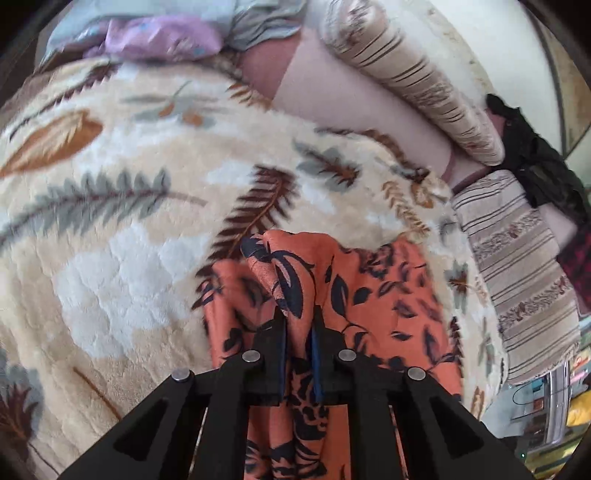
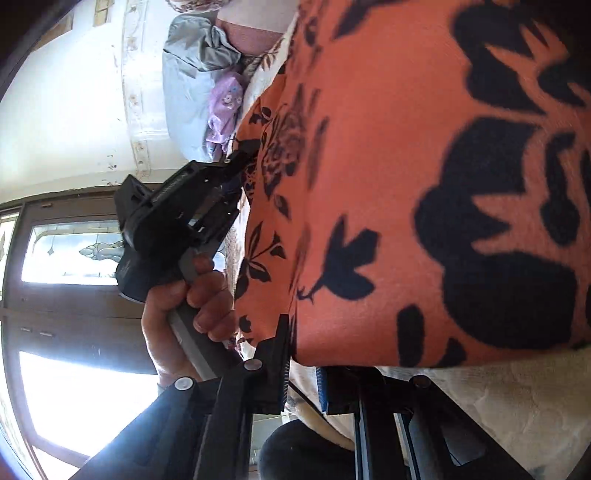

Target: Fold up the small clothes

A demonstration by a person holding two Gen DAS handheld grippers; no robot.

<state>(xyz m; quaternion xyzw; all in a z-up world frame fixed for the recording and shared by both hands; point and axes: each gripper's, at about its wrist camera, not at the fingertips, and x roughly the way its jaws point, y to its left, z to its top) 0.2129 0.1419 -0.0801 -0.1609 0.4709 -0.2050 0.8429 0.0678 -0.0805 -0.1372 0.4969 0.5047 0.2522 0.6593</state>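
Observation:
An orange garment with a black flower print [image 1: 369, 295] lies bunched on a cream leaf-patterned blanket [image 1: 129, 221]. My left gripper [image 1: 298, 317] is shut on a raised fold of the garment, and cloth hangs down between its fingers. In the right wrist view the same garment [image 2: 406, 184] fills the right side. My right gripper [image 2: 303, 343] is shut on its lower edge, and the cloth hides the right finger's tip. The left gripper [image 2: 243, 151], held in a hand, grips the garment's far edge there.
Striped cushions [image 1: 424, 88] and a striped armrest [image 1: 517, 280] bound the blanket at the right. A pile of grey and purple clothes [image 1: 166, 33] lies at the far end. A black cloth [image 1: 535, 158] hangs at the right. A door with glass panes [image 2: 74, 254] is behind.

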